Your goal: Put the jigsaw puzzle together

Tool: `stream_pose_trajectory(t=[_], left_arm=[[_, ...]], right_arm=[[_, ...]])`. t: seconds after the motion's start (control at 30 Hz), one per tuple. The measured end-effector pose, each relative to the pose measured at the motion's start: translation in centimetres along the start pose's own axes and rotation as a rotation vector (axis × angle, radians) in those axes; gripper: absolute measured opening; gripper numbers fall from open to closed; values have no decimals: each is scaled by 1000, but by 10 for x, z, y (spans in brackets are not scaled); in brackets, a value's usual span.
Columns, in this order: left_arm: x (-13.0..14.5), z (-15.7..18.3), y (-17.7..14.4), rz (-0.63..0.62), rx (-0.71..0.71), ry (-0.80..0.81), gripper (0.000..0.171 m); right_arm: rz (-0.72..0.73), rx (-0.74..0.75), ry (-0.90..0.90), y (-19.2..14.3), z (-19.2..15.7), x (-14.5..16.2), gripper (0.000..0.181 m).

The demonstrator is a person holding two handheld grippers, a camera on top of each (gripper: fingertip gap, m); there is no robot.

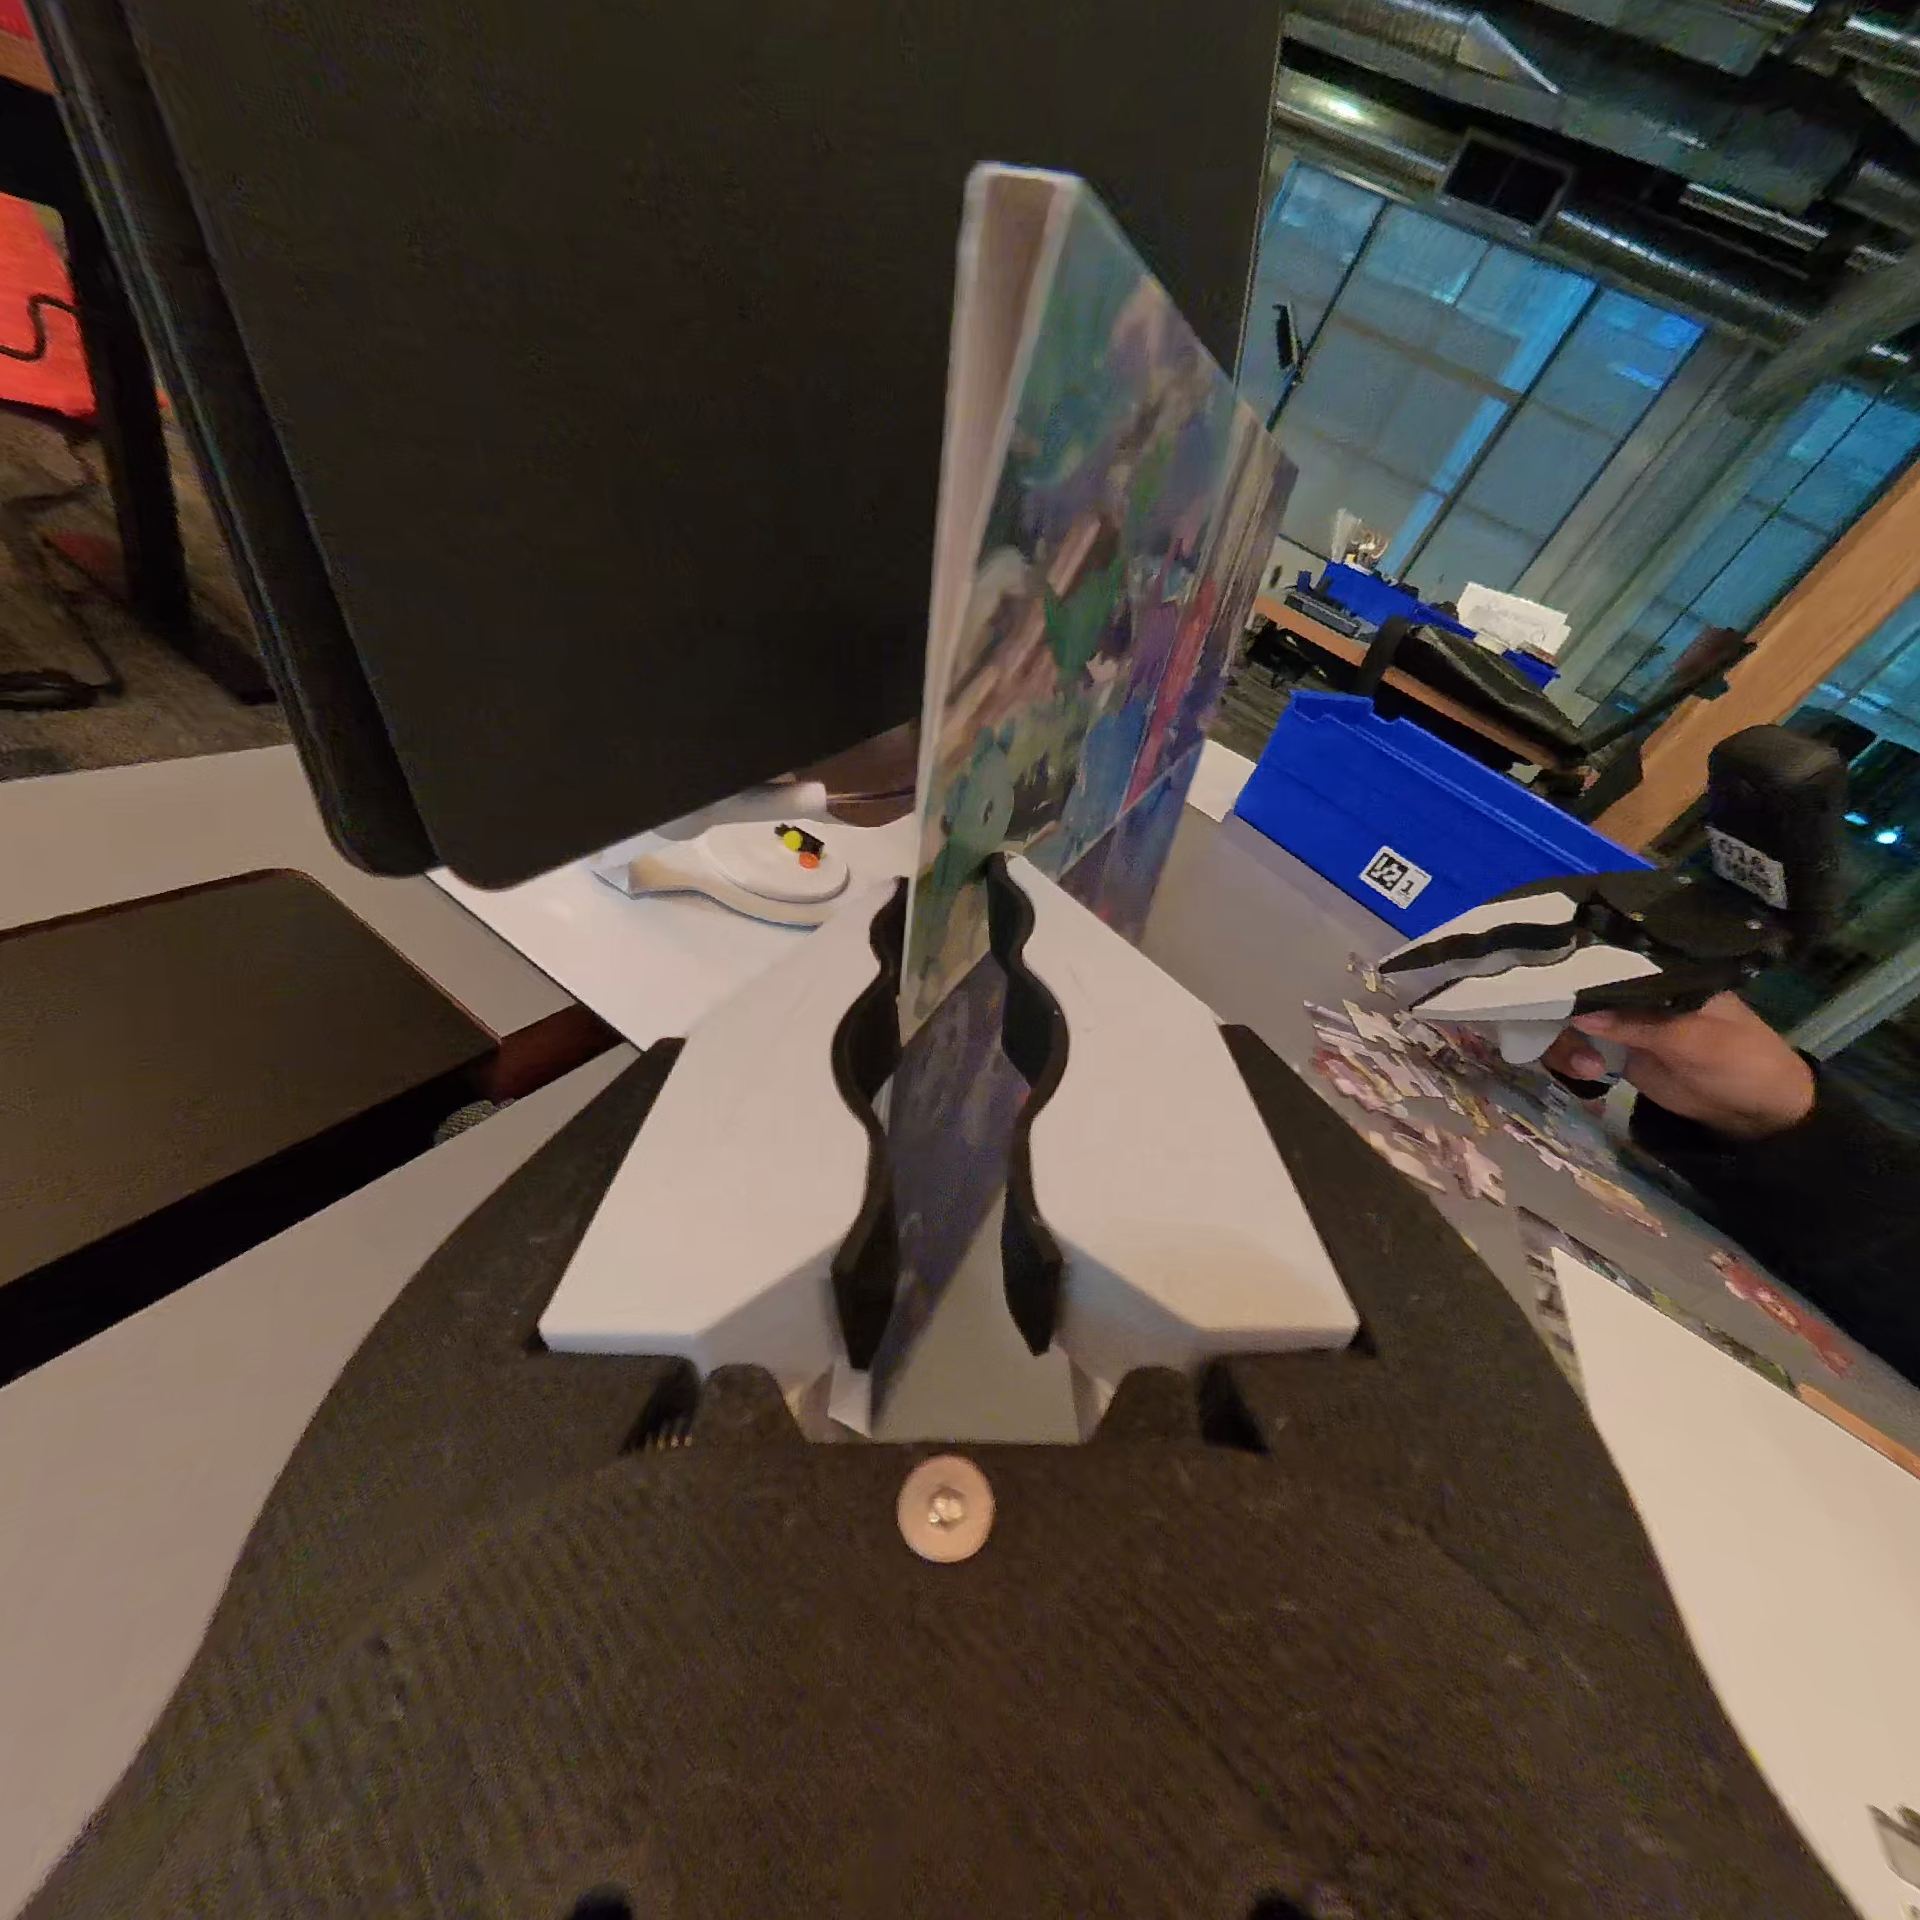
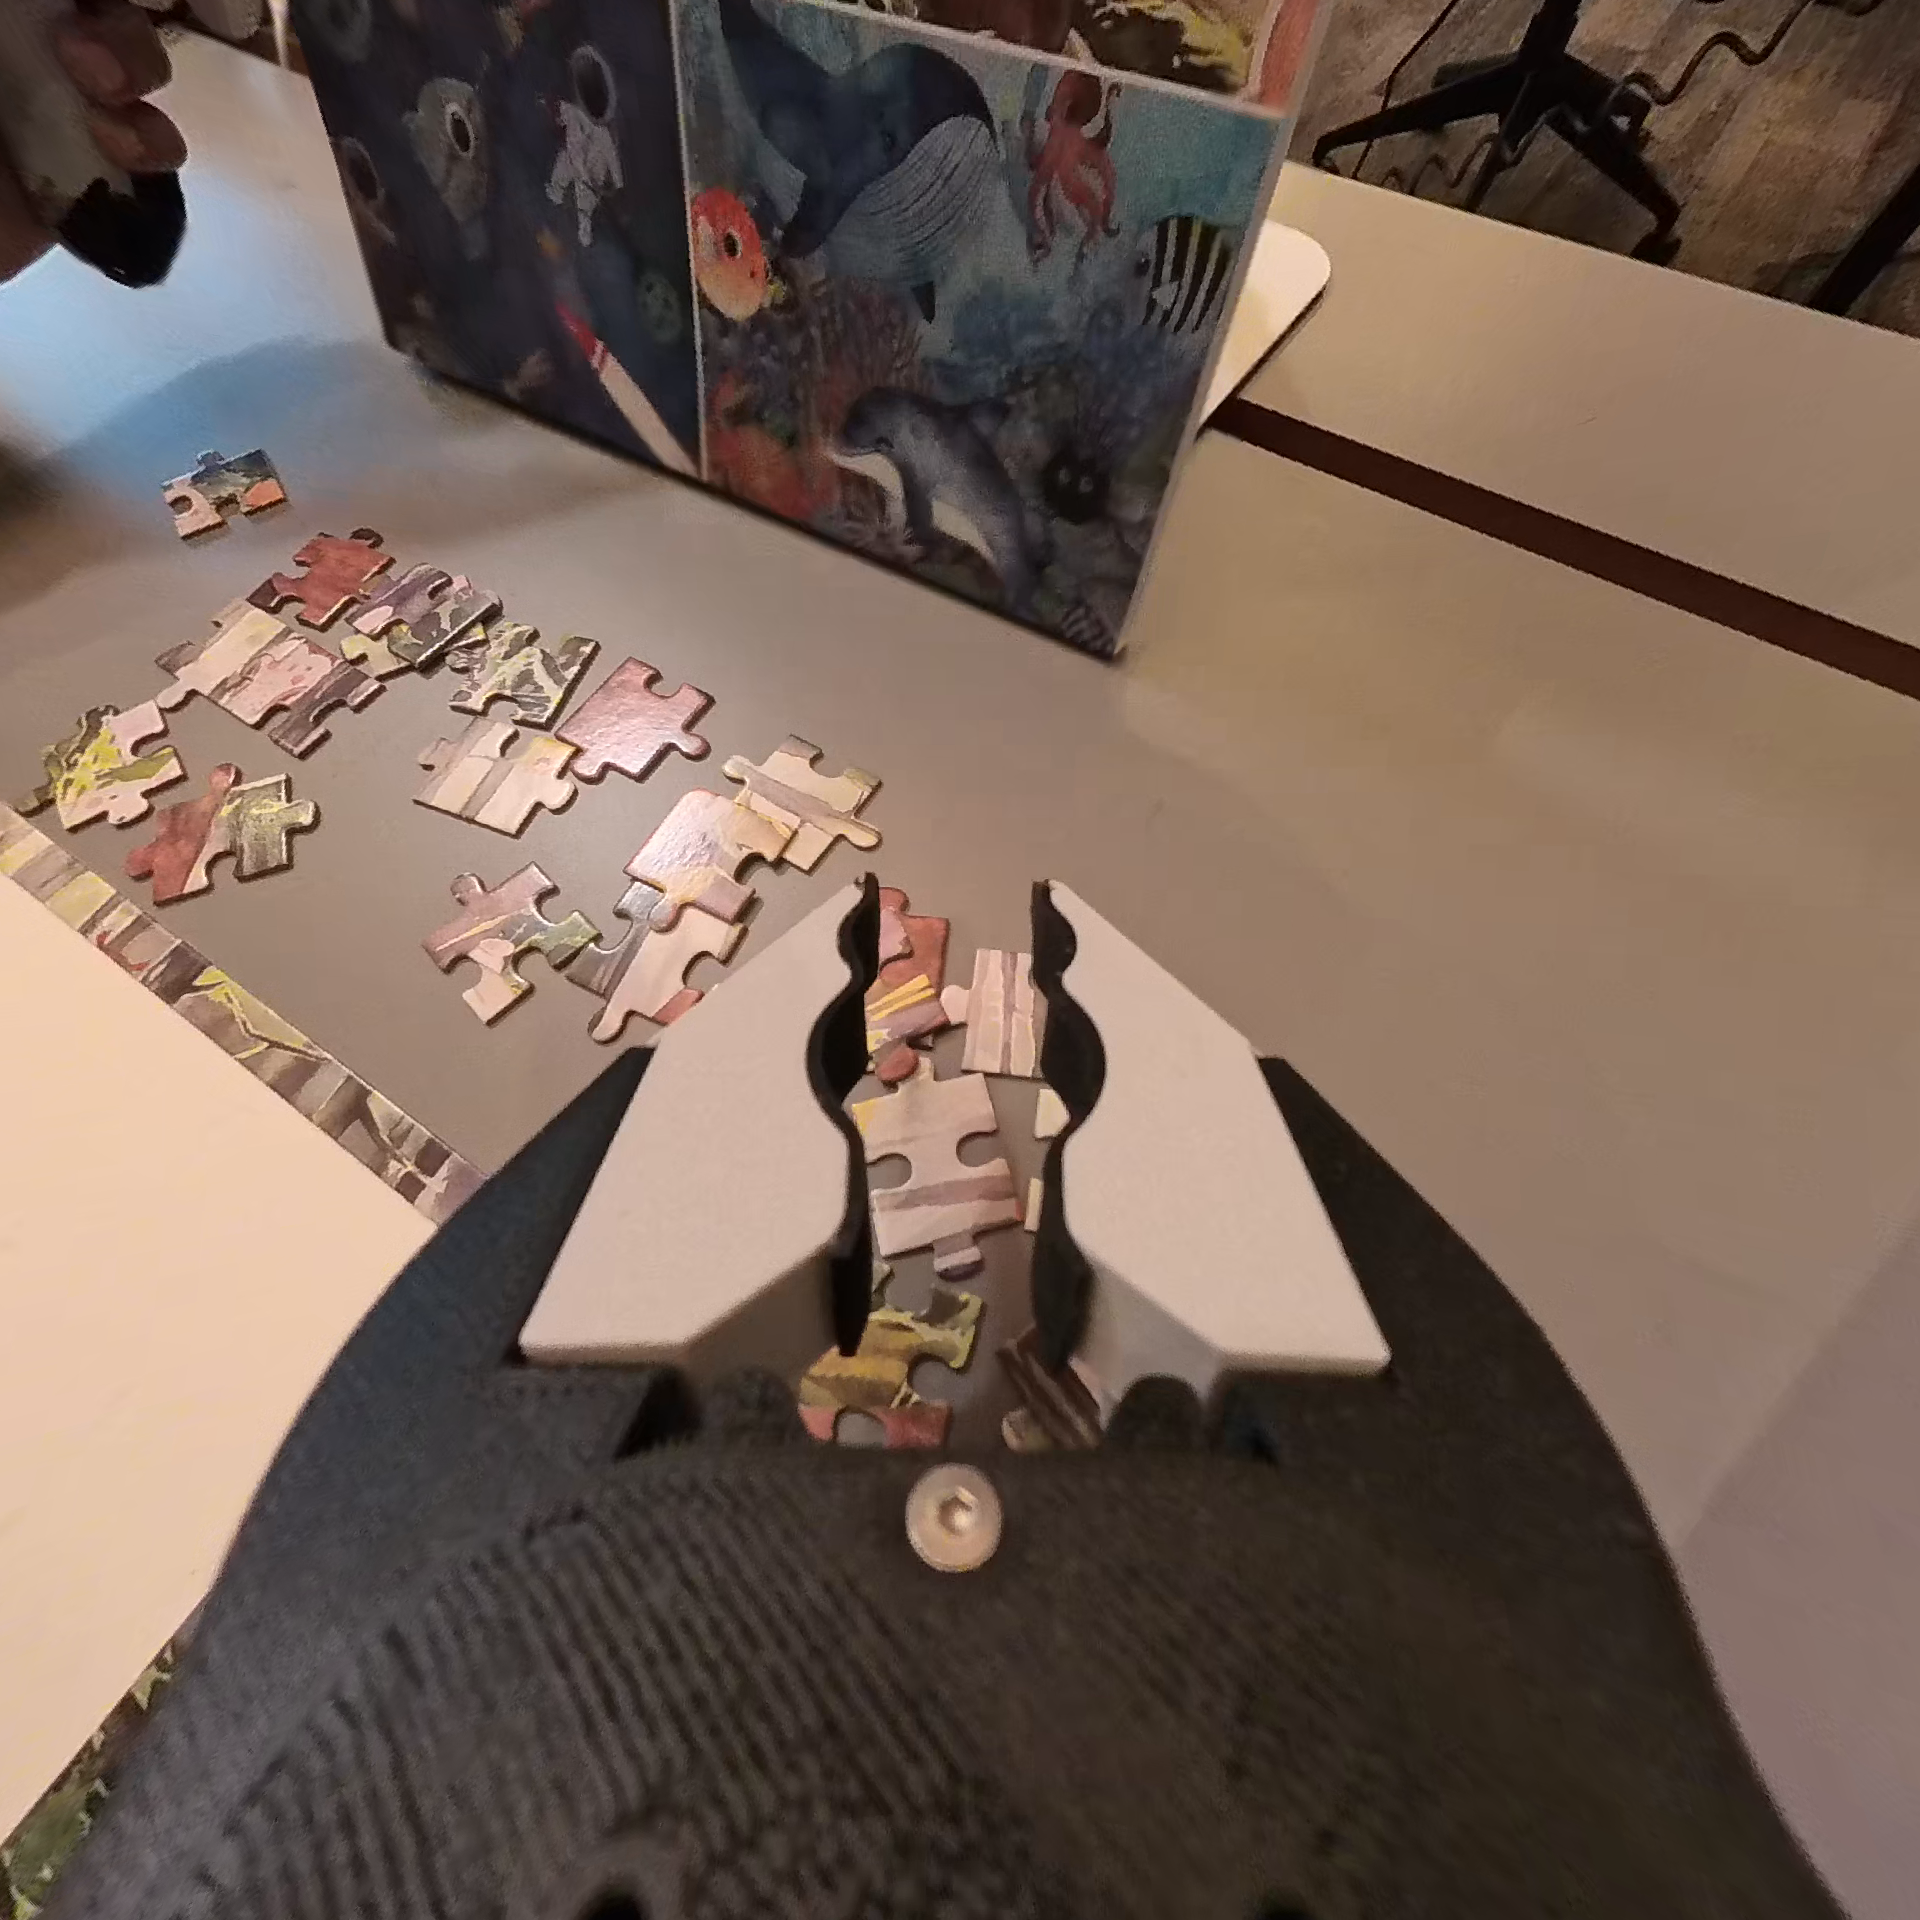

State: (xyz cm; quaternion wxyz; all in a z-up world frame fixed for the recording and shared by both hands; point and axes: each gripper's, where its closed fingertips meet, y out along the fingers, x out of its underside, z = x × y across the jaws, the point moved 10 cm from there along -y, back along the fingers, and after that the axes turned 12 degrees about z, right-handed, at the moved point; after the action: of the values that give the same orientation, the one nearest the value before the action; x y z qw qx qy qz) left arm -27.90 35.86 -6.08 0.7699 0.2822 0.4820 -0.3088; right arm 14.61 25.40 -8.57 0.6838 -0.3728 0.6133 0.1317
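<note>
My left gripper (image 1: pixel 945 883) is shut on a wall of the colourful puzzle box (image 1: pixel 1081 582) and holds it upright on edge. In the right wrist view the box (image 2: pixel 935 312) stands at the back of the grey table; I cannot tell whether its lower edge touches. Several loose puzzle pieces (image 2: pixel 468 727) lie flat, spread in front of the box. My right gripper (image 2: pixel 951 894) is open and empty, hovering over pieces (image 2: pixel 935 1153) that show between its jaws. It also shows in the left wrist view (image 1: pixel 1387 982), over the pieces (image 1: pixel 1434 1101).
A white board with a printed border (image 2: pixel 156 1143) lies at the left front. A large black panel (image 1: pixel 675 416) stands behind the box. A blue bin (image 1: pixel 1403 810) and a white device (image 1: pixel 758 862) sit at the back. A dark table seam (image 2: pixel 1558 520) runs to the right.
</note>
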Motion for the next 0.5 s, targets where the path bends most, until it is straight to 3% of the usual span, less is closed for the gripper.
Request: stream_pose_trajectory(t=[0.27, 0.4, 0.5], left_arm=[[3, 8, 4, 30, -11, 185, 14], [0, 14, 3, 136, -10, 301, 12], [2, 15, 3, 142, -23, 339, 13]], right_arm=[[-13, -2, -21, 3, 0, 0, 27], [-16, -4, -27, 3, 0, -1, 27], [-13, -4, -28, 2, 0, -1, 27]])
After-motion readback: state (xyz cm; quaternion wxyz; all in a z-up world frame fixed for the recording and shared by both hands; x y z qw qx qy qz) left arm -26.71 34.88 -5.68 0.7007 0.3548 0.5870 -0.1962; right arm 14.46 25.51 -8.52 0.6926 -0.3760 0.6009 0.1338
